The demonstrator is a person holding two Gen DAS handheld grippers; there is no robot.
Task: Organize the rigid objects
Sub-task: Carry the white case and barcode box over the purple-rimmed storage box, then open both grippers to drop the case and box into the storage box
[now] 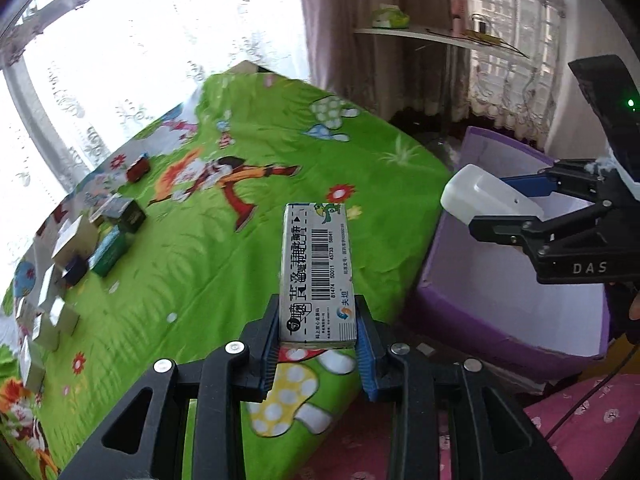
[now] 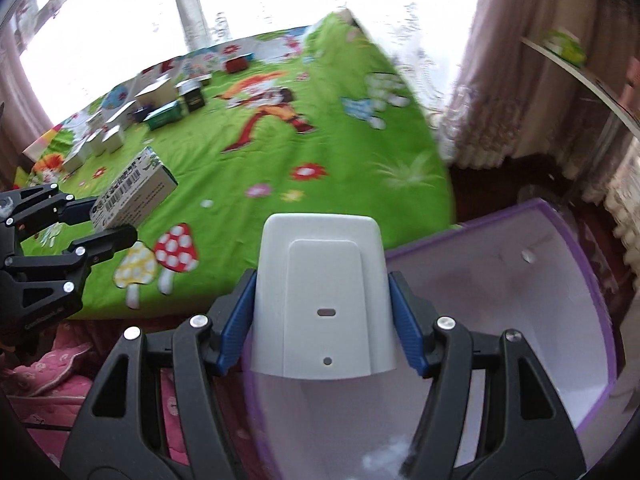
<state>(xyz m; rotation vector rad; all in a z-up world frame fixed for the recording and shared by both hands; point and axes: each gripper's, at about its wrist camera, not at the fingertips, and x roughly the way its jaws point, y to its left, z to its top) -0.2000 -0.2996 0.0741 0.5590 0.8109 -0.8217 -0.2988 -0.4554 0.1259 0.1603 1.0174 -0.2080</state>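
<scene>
Purple bin point(image 2: 592, 320) sits just off the bed's point(image 1: 280, 140) edge, right of both grippers. Right gripper point(image 2: 322, 320), clamped on a white plastic case point(image 2: 320, 280), hangs over its rim, nearer. Left gripper point(image 1: 318, 332) grips a barcode carton point(image 1: 318, 272) lengthwise, above the bed.

Bright daylight came through a large window point(image 1: 132, 52) hung with sheer lace curtains point(image 1: 224, 28), washing out the view outside. Heavier pinkish drapes point(image 1: 352, 20) hung at the corner. A white shelf point(image 1: 436, 38) stood near a second curtained window point(image 1: 516, 20). A green cartoon-print cover point(image 1: 304, 152) lay over the bed, with pink bedding point(image 2: 60, 360) beneath.
</scene>
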